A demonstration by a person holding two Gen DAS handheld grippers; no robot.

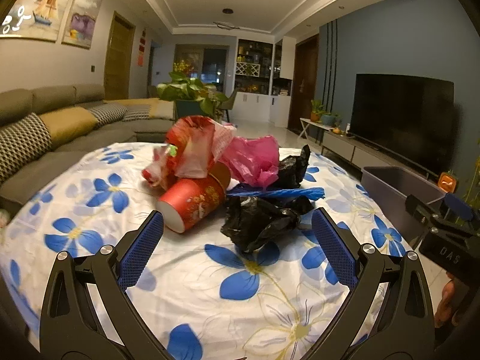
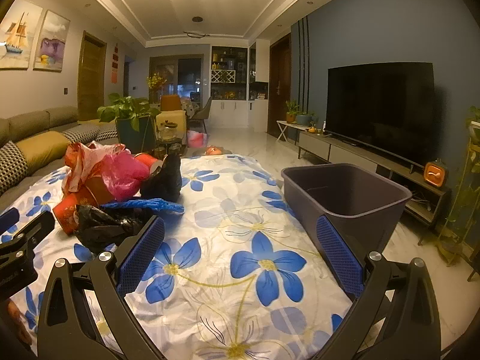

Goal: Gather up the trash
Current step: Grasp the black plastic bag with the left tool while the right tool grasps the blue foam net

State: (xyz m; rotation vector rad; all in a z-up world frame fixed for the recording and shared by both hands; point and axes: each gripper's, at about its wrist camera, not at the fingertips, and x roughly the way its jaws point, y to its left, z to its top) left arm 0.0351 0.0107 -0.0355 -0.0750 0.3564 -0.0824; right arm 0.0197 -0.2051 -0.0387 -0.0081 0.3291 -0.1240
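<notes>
I've got the left gripper [image 1: 238,234] low in its frame, fingers spread wide with nothing between them, pointed at the trash pile mid-frame. Nearest is a crumpled black bag [image 1: 261,225], just beside a red paper cup [image 1: 193,205] lying on its side. Behind them, a blue rope [image 1: 276,193] and a pink bag [image 1: 255,159]. My right gripper [image 2: 240,238] is also spread and empty over the floral tablecloth [image 2: 228,294]; the grey bin [image 2: 345,192] sits centre-right on the table.

Home living room: grey sofa [image 1: 60,126] with cushions, wall television [image 2: 379,111], paintings [image 1: 36,6], potted plant [image 1: 186,90]
</notes>
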